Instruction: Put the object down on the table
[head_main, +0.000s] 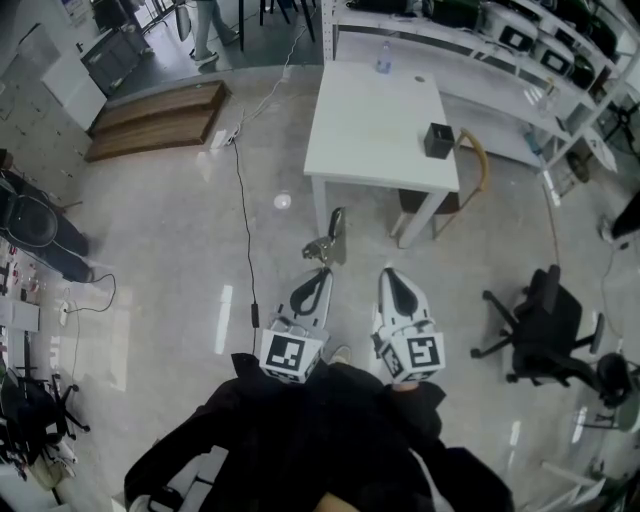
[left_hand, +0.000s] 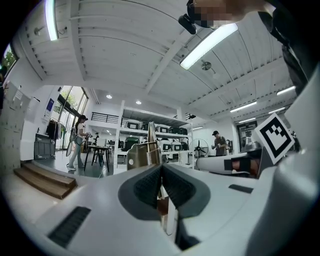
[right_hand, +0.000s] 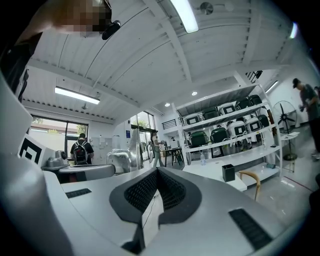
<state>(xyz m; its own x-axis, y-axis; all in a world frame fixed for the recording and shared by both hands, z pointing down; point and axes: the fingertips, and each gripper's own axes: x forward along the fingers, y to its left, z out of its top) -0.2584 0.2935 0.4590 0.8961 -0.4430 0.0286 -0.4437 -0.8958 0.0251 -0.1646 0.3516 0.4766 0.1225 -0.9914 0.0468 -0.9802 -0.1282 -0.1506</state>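
A silvery metal object (head_main: 326, 238) with a tapered tip sticks forward out of my left gripper (head_main: 323, 270), which is shut on it and held above the floor, short of the white table (head_main: 375, 120). In the left gripper view the metal object (left_hand: 145, 150) rises just past the closed jaws of the left gripper (left_hand: 161, 169). My right gripper (head_main: 389, 274) hangs beside it, level with it. In its own view the right gripper (right_hand: 156, 171) is shut with nothing between its pads. The table (right_hand: 215, 172) lies ahead to the right.
On the table stand a black box (head_main: 438, 140) and a small bottle (head_main: 383, 58). A wooden chair (head_main: 474, 170) is tucked at its right corner. A black office chair (head_main: 540, 320) stands to the right. A cable (head_main: 243, 200) runs along the floor, wooden steps (head_main: 155, 115) lie far left.
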